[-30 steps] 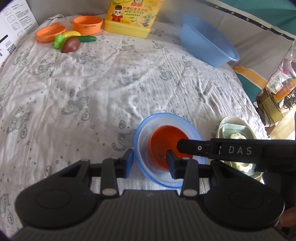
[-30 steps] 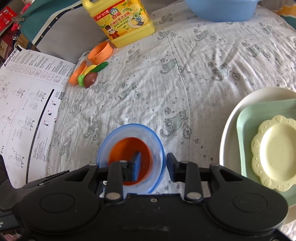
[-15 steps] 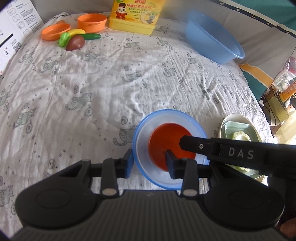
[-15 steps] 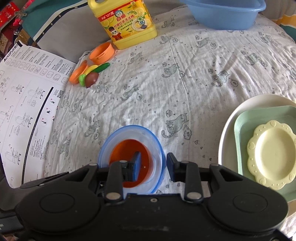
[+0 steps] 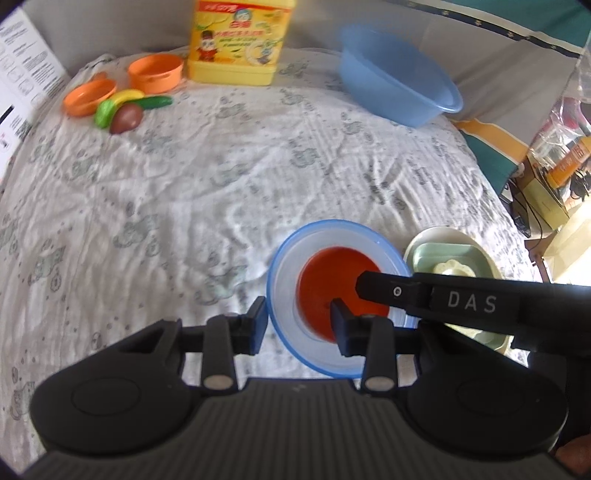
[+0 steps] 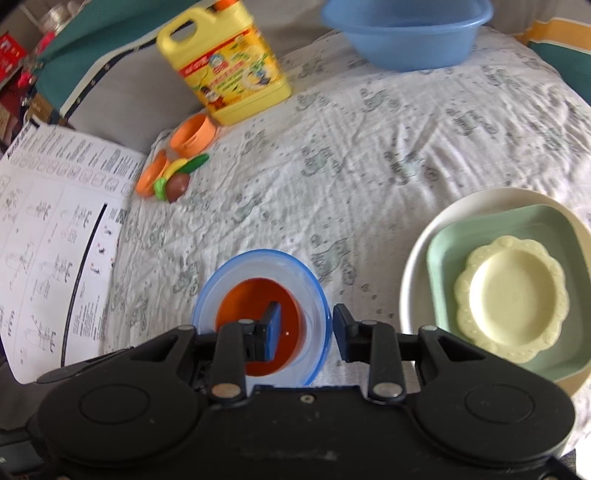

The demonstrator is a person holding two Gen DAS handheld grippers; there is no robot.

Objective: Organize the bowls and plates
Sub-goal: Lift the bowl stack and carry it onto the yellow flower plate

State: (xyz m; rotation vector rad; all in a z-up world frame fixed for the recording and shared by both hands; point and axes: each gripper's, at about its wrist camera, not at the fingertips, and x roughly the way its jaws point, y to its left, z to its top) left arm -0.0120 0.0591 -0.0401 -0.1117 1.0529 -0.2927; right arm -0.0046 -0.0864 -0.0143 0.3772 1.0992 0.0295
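A clear bowl with a blue rim (image 5: 288, 291) holds a red bowl (image 5: 325, 280) nested inside it; both also show in the right wrist view (image 6: 314, 295). My left gripper (image 5: 298, 325) straddles the near-left rim, one finger outside, one inside. My right gripper (image 6: 304, 328) straddles the right rim, its left finger inside the red bowl (image 6: 236, 306). Both hold the stack above the cloth. A stack of plates stands to the right: white plate (image 6: 417, 266), green square plate (image 6: 450, 240), pale yellow scalloped dish (image 6: 513, 299).
At the far side stand a yellow detergent jug (image 6: 229, 70), a blue basin (image 6: 406, 33), two orange cups (image 5: 155, 74) and toy vegetables (image 5: 123, 110). An instruction sheet (image 6: 48, 243) lies at the left. The cat-print cloth (image 5: 184, 177) covers the surface.
The bowl stack has risen with both grippers; both views have lifted and tilted, so the far objects sit lower in frame. The grips are unchanged.
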